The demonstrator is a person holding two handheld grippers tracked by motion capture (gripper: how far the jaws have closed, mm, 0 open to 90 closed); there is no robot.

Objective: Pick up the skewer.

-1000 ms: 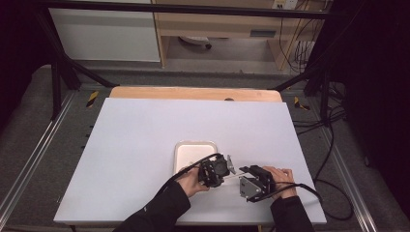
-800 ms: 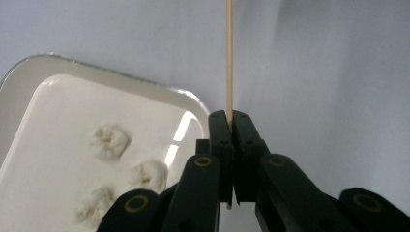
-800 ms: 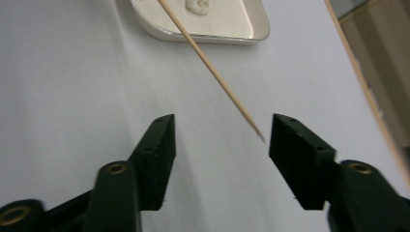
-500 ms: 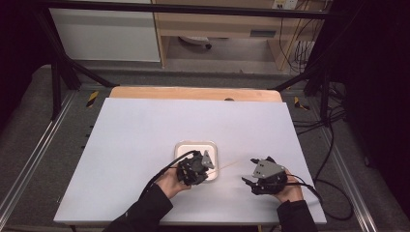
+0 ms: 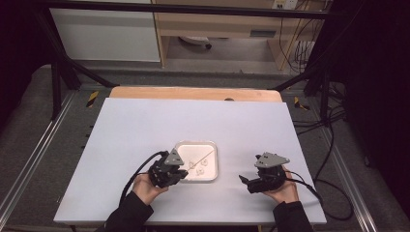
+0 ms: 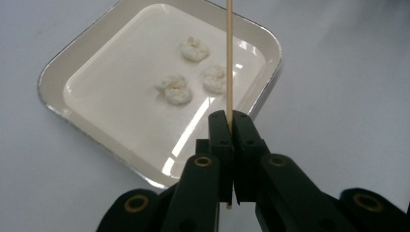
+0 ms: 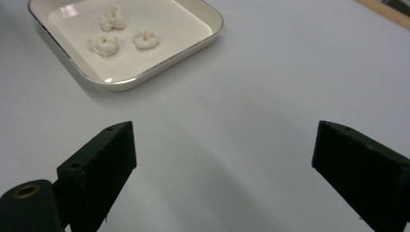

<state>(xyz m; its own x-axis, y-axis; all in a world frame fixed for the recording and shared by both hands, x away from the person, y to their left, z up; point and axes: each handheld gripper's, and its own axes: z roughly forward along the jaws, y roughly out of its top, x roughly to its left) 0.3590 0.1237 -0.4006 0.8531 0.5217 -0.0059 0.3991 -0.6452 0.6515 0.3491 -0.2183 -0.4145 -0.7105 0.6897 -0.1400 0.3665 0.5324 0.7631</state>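
Now L gripper (image 6: 231,126) w/ jaws clamped on a thin stick (image 6: 228,58) that reaches over the tray (image 6: 53,77), at its near edge. Tray holds 3 white lumps (image 6: 176,89). R gripper (image 7: 222,179) jaws wide apart over bare table (image 7: 290,72), right of tray.

White table (image 5: 145,125): your left gripper (image 5: 170,173) sits at the near-left edge of a square white tray (image 5: 180,146) (small pale pieces (image 5: 200,166) and a thin stick (image 5: 202,157) inside). Your right gripper (image 5: 249,182) rests well apart, to the tray's right.
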